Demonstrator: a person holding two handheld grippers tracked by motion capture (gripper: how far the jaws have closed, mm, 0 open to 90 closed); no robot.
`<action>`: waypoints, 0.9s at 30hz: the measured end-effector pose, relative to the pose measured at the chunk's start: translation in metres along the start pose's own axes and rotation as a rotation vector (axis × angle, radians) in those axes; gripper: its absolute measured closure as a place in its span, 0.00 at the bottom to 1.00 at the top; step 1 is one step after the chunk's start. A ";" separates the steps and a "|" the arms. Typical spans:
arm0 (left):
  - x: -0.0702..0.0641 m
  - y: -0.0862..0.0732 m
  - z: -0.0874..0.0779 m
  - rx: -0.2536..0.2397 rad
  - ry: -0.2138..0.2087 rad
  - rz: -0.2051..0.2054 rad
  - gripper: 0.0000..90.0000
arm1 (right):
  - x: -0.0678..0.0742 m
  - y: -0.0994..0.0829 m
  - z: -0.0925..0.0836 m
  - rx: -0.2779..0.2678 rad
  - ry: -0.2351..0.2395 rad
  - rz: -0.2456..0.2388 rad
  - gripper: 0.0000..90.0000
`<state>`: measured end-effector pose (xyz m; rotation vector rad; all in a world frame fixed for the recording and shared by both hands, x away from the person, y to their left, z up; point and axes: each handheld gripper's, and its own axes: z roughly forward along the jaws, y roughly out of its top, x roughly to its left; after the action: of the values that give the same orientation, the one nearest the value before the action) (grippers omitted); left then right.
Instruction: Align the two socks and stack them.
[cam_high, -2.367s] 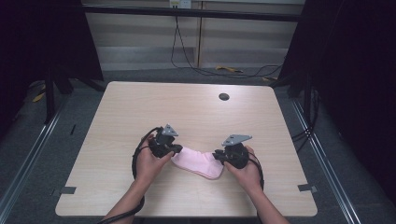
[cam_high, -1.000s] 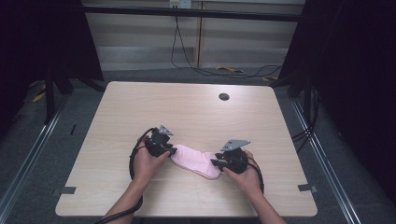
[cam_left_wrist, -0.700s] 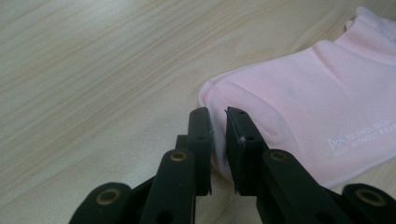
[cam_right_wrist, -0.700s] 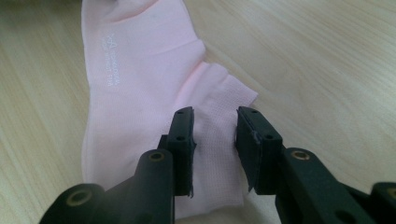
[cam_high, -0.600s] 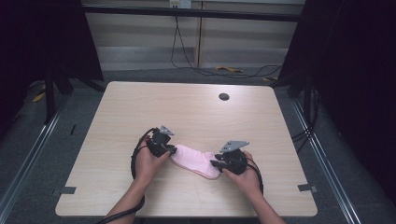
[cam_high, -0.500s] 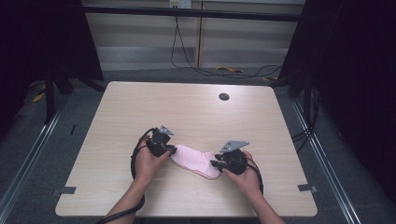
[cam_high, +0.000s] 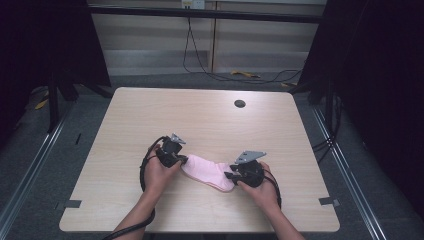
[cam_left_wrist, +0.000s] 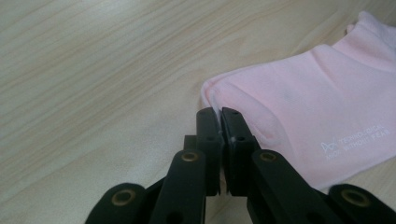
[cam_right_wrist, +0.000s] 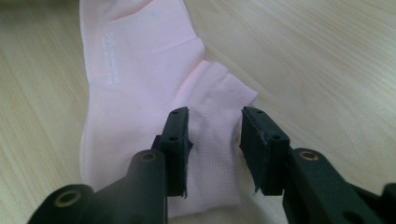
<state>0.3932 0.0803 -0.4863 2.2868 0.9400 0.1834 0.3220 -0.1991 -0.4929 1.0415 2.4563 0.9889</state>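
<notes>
Sock (cam_high: 209, 172) lies pink and flat on the counter (cam_high: 200, 120); left tool (cam_left_wrist: 220, 116) is clenched on its edge; right tool (cam_right_wrist: 214, 135), jaws just widening, straddles the cuff, released.

I am seeing bare table (cam_high: 200, 120) lying open behind the pink sock (cam_high: 207, 171); a small dark round hole (cam_high: 240, 103) is sitting well apart near the far edge. Both grippers are flanking the sock, blocking its two ends.

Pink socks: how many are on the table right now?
1. The pink fabric sock lies flat near the table's front edge, between the left gripper and the right gripper. A second layer beneath it cannot be excluded.
</notes>
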 end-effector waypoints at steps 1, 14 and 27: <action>0.001 0.000 -0.001 0.004 0.005 -0.006 0.97 | 0.000 0.000 0.000 -0.001 -0.003 -0.001 0.66; 0.014 -0.003 -0.012 -0.006 0.026 -0.011 0.97 | -0.003 0.003 -0.002 0.006 -0.004 0.016 0.52; 0.018 0.001 -0.017 -0.005 0.024 -0.014 0.97 | 0.000 0.003 0.002 0.026 0.010 0.010 0.44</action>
<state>0.4004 0.1006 -0.4747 2.2773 0.9671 0.2076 0.3246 -0.1968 -0.4922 1.0599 2.4807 0.9700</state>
